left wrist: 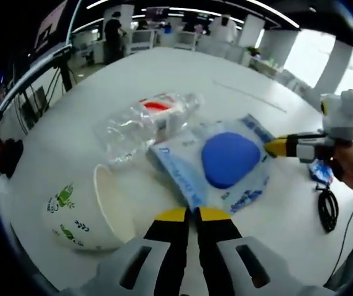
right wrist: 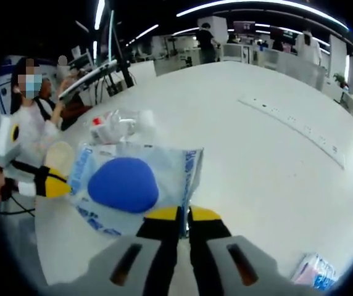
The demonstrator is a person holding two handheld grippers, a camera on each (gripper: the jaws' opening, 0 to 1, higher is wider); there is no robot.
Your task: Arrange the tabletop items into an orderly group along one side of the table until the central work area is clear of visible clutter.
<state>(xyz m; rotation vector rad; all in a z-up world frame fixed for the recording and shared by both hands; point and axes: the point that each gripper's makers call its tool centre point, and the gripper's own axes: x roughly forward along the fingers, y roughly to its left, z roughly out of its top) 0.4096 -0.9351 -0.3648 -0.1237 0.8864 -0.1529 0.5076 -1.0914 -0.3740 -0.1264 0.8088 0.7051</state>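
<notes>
Wipes pack [left wrist: 226,166] gripped by both jaws, crushed bottle [left wrist: 145,123], cup [left wrist: 93,216] beside it

Bright ceiling strip lights, soft blur, fisheye edges — glare on white table [left wrist: 164,74]

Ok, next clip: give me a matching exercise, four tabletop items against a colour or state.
Items:
1. paper cup
2. plastic bottle
3. rounded pad
4. flat packet

Descriptions:
A. solid blue
B. clear, crushed, red on label
C. on its side, green print
D. pale with blue print, under the pad

Pairs: 1-C, 2-B, 3-A, 4-D
</notes>
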